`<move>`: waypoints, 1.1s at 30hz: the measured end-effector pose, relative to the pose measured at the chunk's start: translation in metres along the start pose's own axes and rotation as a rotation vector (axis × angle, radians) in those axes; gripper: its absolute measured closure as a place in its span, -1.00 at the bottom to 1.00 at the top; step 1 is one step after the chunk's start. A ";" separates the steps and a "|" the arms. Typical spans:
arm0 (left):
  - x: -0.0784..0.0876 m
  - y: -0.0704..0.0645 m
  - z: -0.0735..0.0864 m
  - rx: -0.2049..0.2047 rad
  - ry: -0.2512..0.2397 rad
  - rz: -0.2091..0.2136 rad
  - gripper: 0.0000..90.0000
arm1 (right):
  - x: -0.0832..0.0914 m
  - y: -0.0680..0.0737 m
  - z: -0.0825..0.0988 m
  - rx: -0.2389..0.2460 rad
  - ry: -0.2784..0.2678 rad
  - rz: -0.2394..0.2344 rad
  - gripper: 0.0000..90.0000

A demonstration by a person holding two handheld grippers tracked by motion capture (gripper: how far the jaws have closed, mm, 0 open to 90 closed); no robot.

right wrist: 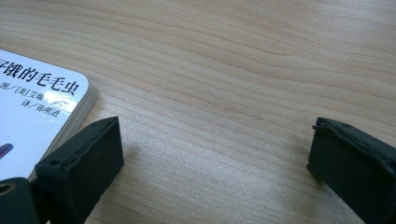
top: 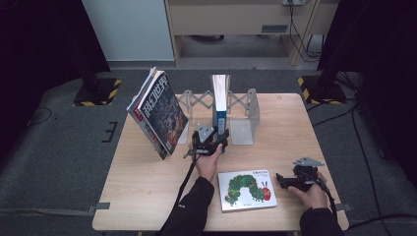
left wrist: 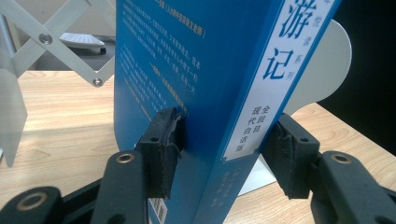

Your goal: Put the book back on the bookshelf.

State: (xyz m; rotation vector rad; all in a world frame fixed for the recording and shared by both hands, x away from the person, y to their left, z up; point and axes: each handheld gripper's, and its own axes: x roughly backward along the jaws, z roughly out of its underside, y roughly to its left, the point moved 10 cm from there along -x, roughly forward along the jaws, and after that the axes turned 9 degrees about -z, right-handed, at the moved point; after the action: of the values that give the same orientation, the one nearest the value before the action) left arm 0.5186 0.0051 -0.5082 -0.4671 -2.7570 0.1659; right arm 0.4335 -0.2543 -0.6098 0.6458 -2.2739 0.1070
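A blue book (top: 220,105) stands upright in the white expanding book rack (top: 248,105) at the back of the table. My left gripper (top: 211,142) is level in front of it, at its lower end. In the left gripper view the blue book (left wrist: 205,70) sits between the jaws of the left gripper (left wrist: 219,149), both pads against it, one on the cover and one by the spine. My right gripper (top: 281,179) rests low at the front right, open, beside a white caterpillar picture book (top: 246,189). In the right gripper view the right gripper (right wrist: 215,154) holds nothing, and the picture book's corner (right wrist: 32,107) lies left of it.
A dark-covered magazine with others behind it (top: 160,115) leans tilted at the rack's left end. Bare wooden tabletop (top: 142,182) lies at the front left. Dark stands with striped bases (top: 98,91) are on the floor beyond the table's corners.
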 end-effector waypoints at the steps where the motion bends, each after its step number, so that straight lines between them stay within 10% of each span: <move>1: 0.000 0.000 0.000 -0.001 0.000 0.004 0.04 | 0.000 0.000 0.000 0.001 0.000 0.000 -0.92; 33: 0.007 0.001 0.003 -0.006 0.022 0.078 0.04 | 0.000 0.000 0.000 0.002 0.000 0.000 -0.92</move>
State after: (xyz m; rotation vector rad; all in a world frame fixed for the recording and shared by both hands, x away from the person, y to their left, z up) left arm 0.5115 0.0085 -0.5091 -0.5755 -2.7204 0.1706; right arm 0.4335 -0.2544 -0.6097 0.6467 -2.2738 0.1089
